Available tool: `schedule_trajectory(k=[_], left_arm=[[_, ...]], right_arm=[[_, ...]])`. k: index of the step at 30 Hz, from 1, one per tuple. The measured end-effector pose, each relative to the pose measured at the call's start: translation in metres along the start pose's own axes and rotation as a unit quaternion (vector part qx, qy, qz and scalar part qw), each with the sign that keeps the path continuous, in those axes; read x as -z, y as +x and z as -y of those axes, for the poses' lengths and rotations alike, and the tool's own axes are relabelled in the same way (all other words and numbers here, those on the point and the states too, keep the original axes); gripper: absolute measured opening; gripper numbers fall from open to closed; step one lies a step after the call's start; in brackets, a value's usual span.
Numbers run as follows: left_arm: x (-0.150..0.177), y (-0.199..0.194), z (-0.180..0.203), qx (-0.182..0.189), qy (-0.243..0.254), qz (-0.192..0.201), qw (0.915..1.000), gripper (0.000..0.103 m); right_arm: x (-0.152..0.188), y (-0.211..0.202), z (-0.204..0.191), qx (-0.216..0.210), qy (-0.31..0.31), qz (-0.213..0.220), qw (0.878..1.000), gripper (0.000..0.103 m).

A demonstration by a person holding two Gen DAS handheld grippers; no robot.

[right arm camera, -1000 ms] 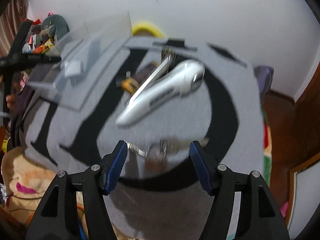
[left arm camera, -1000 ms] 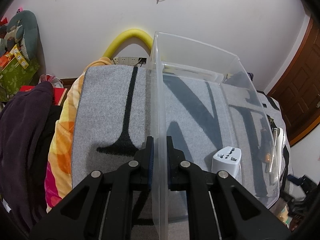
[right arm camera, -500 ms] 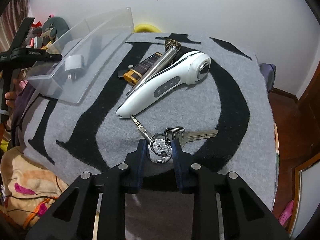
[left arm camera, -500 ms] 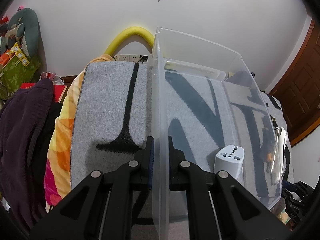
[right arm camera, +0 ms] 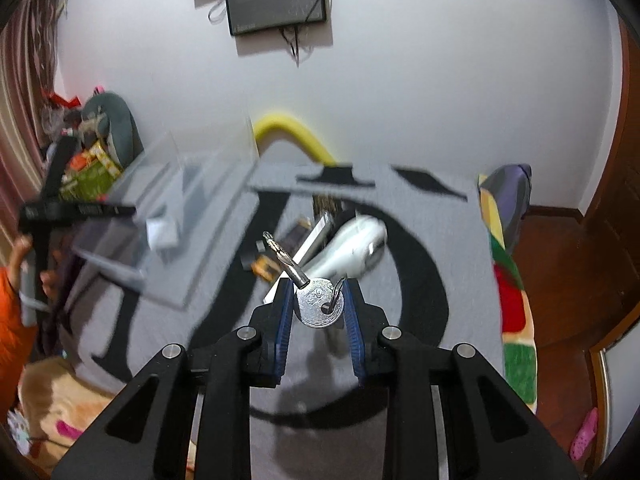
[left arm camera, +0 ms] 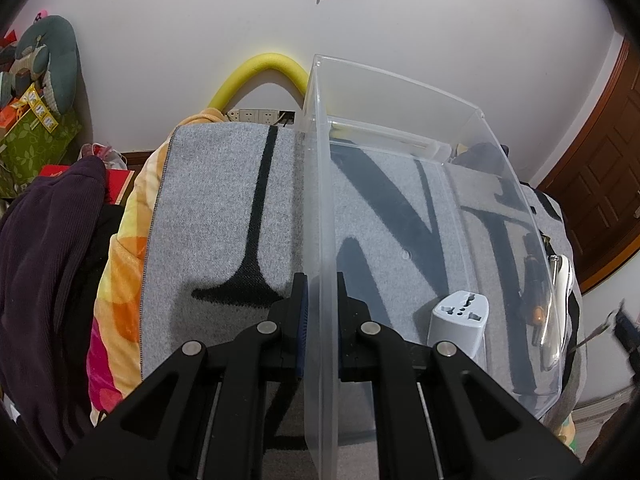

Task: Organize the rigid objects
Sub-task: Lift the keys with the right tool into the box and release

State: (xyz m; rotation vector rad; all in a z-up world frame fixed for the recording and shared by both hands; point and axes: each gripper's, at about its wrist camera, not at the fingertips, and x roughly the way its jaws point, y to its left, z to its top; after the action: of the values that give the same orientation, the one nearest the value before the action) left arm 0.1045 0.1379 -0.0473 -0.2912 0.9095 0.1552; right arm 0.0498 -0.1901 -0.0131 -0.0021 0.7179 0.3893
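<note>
Here | right claw (right arm camera: pixel 319 302) pinches round metal key (right arm camera: pixel 319 303) | clear plastic bin (left arm camera: pixel 400 92)

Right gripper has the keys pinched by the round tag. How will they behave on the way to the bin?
The keys are probably light, but loosely linked: one key sticks out from the tag, so it may swing. Smooth metal held edge-on in the right gripper could slip. The bin looks stiff, and the left gripper clamps its wall.
</note>
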Motion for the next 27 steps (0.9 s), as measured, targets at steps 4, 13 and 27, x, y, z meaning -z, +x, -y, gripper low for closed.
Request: schedule_trajectory(k=[4,13,27], left_arm=[[0.000,0.000,0.000,0.000,0.001,0.000,1.0000,0.010],[0.000,0.000,0.002,0.003,0.001,0.001,1.0000,0.010],[0.001,0.000,-0.001,0.008,0.002,0.003,1.0000,0.010]], right_arm=[[-0.026,-0.012,-0.016,-0.009,-0.019,0.038,0.999,0.023],[-0.092,-0.010,-0.086,-0.056,-0.084,0.108,0.989,0.023],[-0.117,0.117,-0.160,-0.086,-0.121,-0.011,0.989,0.023]])
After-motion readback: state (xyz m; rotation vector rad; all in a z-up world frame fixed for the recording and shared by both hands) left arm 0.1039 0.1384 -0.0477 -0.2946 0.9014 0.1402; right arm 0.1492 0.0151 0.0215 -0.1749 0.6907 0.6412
